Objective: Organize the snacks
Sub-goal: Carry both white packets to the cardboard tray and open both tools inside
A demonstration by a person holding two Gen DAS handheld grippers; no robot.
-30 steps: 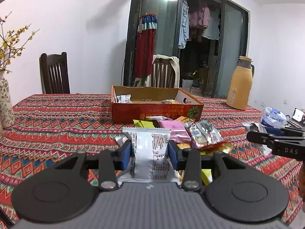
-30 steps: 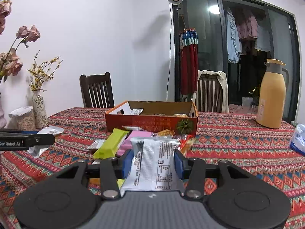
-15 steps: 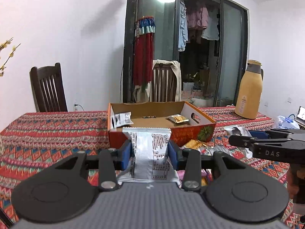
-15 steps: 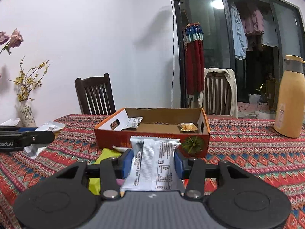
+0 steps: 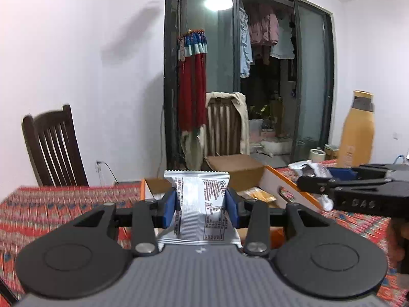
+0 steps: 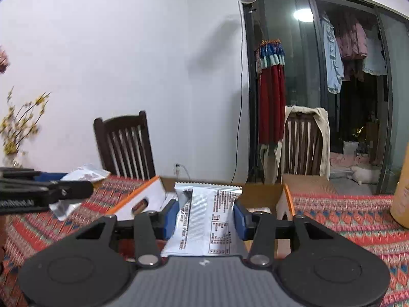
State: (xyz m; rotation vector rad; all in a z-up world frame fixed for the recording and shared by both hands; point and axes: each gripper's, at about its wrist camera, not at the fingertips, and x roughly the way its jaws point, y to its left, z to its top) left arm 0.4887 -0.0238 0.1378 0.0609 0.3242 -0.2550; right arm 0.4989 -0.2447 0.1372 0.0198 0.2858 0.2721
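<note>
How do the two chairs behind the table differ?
The left chair is dark brown with a bare slatted back; the right chair is a lighter brown with a cream cloth draped over it. The left chair stands before the white wall, the right chair before the glass doors. Both are wooden with slats.

Cardboard box (image 5: 283, 189) sits on table (image 5: 64, 204), w/ small packets (image 5: 258, 195) inside. One chair (image 5: 51, 145) behind table at left, second chair (image 5: 225, 128) behind box. Flask (image 5: 358, 130) on table right of box. Vase w/ branches (image 6: 15, 138) at table's far left.
</note>
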